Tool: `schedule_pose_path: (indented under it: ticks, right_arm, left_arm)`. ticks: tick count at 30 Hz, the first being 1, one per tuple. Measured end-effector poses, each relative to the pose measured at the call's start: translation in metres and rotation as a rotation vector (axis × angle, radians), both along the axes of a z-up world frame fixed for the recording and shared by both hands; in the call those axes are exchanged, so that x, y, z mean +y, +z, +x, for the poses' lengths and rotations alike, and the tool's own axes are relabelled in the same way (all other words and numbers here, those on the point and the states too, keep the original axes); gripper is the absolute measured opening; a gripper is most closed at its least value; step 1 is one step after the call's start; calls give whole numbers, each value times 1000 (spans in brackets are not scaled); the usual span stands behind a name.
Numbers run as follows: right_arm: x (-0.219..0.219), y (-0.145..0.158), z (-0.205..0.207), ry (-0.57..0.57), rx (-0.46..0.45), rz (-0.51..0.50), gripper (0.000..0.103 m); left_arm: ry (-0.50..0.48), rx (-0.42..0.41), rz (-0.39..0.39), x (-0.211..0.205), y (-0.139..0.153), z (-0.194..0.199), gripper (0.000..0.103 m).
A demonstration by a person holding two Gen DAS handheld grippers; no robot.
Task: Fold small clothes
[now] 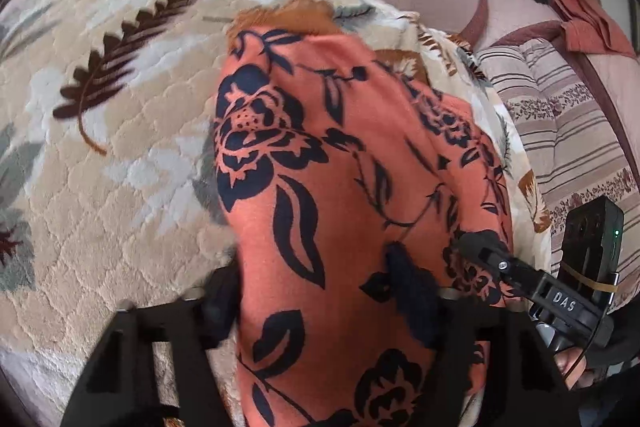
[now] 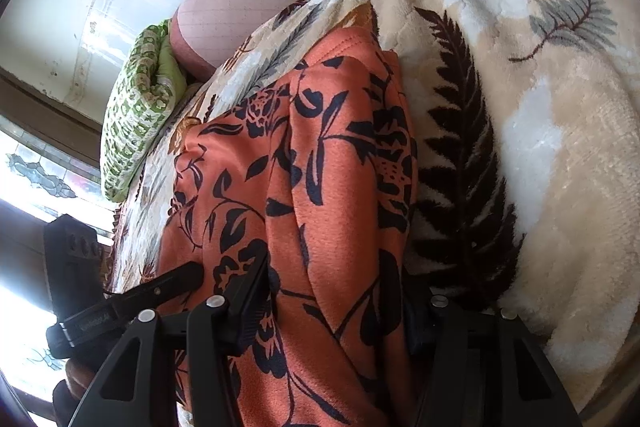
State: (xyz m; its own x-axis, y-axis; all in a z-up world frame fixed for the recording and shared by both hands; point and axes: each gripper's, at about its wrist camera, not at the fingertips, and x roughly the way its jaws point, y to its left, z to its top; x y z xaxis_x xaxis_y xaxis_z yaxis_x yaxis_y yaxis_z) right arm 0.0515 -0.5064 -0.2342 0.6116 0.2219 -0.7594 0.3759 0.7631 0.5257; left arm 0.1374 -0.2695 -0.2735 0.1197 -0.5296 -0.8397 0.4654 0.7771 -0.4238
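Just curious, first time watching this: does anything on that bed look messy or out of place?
Nothing looks damaged or spilled. The orange floral garment lies on the leaf-print blanket with soft wrinkles, not yet a neat fold. Another orange cloth sits crumpled at the far edge, apart from it.

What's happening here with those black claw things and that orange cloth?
A person is folding a small orange garment with a dark flower print, holding a two-finger gripper in each hand. The garment lies on a leaf-patterned blanket. The left gripper and the right gripper each have the cloth's near end between their fingers. Whether either one is actually pinching the fabric is hard to tell.
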Motion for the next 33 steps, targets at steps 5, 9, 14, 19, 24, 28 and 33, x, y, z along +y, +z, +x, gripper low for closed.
schedule_pose_path:
  ticks: [5,9,14,19,24,28,33]
  right_arm:
    - [10,11,1,15,-26,-26,45]
    - [18,25,1,30,-64,-27,42]
    - [47,46,7,83,-123,-44,41]
    - [83,61,19,126,-175,-39,41]
    - [124,63,35,144,-223,-15,41]
    - [149,53,47,168,-228,33,41]
    - [173,32,62,203,-197,70,41]
  left_arm:
    - [-4,-61,13,-3,16,-7,42]
    - [5,-135,26,5,38,-14,41]
    - [29,-259,74,30,72,-24,41]
    - [65,-364,123,62,95,-30,41]
    - [111,-419,157,100,107,-21,41]
    - [133,-434,190,128,107,-9,41]
    - [149,-419,221,143,94,5,41]
